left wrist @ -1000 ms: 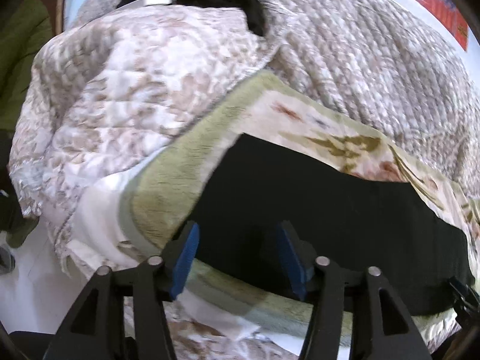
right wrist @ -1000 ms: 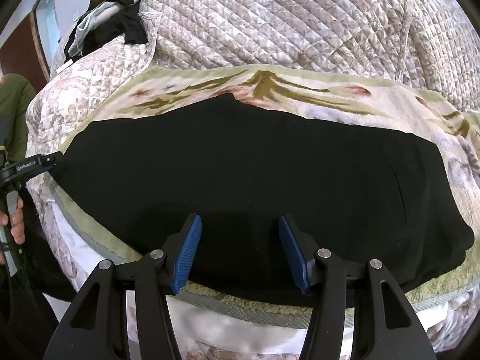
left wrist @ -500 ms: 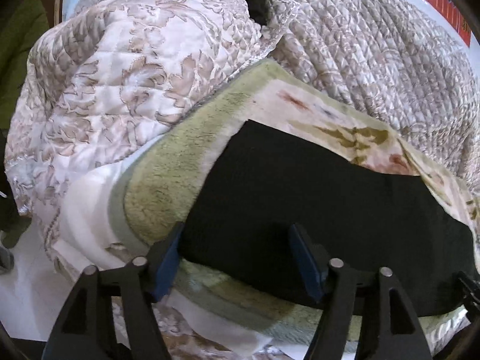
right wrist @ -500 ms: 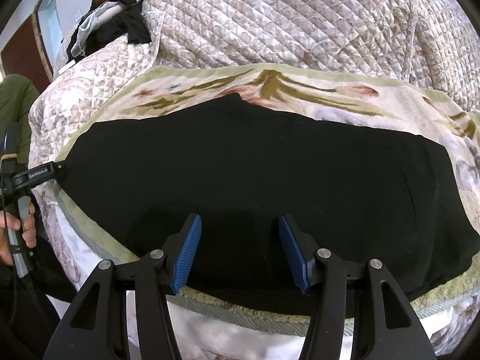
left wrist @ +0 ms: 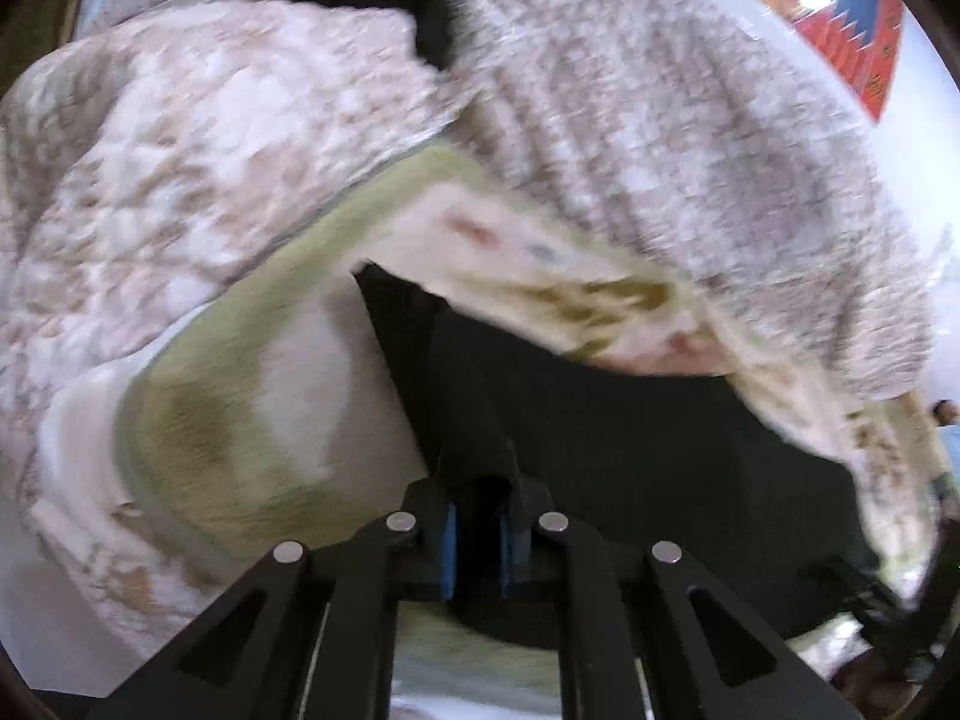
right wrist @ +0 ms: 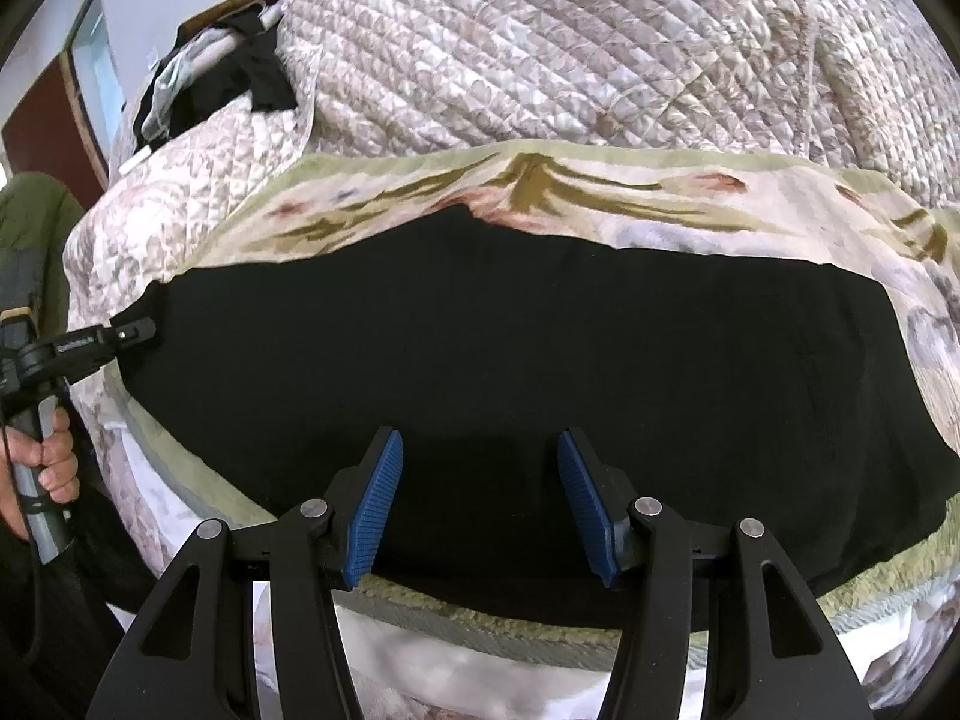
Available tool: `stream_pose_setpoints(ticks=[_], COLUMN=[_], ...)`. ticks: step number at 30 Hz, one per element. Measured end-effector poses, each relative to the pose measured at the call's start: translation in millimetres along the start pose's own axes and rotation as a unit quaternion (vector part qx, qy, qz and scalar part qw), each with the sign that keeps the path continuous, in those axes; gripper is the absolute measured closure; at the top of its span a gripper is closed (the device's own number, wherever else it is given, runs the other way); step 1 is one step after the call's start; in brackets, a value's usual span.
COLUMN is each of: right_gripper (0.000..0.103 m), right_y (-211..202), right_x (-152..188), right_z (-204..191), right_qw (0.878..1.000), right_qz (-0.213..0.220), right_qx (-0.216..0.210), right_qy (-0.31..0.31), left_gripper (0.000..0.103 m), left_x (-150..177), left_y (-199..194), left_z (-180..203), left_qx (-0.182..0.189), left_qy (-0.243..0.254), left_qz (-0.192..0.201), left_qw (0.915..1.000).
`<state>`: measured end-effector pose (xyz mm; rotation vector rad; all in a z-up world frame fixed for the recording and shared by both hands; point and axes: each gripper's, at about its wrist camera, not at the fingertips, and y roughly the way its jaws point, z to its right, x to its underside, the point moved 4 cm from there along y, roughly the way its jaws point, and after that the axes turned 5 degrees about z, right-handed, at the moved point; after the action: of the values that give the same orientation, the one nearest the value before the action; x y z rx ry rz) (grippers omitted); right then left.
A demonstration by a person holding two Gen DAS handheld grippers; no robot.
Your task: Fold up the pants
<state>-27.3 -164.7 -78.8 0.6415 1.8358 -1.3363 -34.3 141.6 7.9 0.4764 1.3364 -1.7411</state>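
Note:
Black pants [right wrist: 510, 360] lie spread flat across a floral blanket [right wrist: 600, 192] on the bed. My left gripper [left wrist: 478, 540] is shut on the left end of the pants [left wrist: 600, 432] and lifts that edge a little; the view is blurred. It also shows in the right wrist view [right wrist: 129, 333], clamped on the pants' left edge. My right gripper [right wrist: 480, 504] is open and empty, its blue pads over the pants' near edge at the middle.
A quilted beige bedspread [right wrist: 570, 60] covers the bed behind the blanket. Dark clothes [right wrist: 210, 84] lie piled at the far left corner. The bed's near edge with white sheet [right wrist: 480, 666] is just below my right gripper. A red poster [left wrist: 852, 30] hangs on the wall.
My left gripper has closed on the left end of the pants and started to lift it. My right gripper has stayed open over the near edge.

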Motion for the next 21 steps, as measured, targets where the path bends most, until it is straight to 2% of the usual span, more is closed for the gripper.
stream_pose_setpoints(ticks=[6,11,14,15,17,19,21], right_gripper=[0.049,0.049,0.049,0.049,0.049,0.049,0.049], right_y=[-11.5,-22.5,-24.1,-24.5,-24.0,-24.8,-25.3], right_x=[-6.5,-10.6,-9.2,-8.2,-6.2,-5.4,-6.5], right_z=[14.5,31.1,44.2,47.9,55.6,61.1,63.0], right_qw=[0.999,0.998,0.997,0.997,0.995,0.995,0.994], right_qz=[0.02,0.036,0.033,0.031,0.027,0.026,0.029], right_qx=[0.001,0.011,0.018,0.019,0.02,0.018,0.012], right_qy=[0.029,0.049,0.068,0.074,0.089,0.098,0.107], left_gripper=[0.092,0.092,0.092,0.092,0.092,0.085,0.065], left_x=[-10.7,16.0,47.1,58.4,74.1,72.1,64.2], left_y=[3.4,23.3,42.6,50.5,59.7,54.5,43.1], left_z=[81.6,156.4,182.3,188.4,190.9,189.1,189.4], left_qx=[0.104,0.177,0.206,0.206,0.193,0.208,0.239], left_qy=[0.029,0.08,0.1,0.111,0.124,0.11,0.097], left_qz=[-0.011,-0.056,-0.108,-0.127,-0.146,-0.149,-0.152], left_qw=[0.9941,0.9793,0.9674,0.9639,0.9623,0.9603,0.9541])
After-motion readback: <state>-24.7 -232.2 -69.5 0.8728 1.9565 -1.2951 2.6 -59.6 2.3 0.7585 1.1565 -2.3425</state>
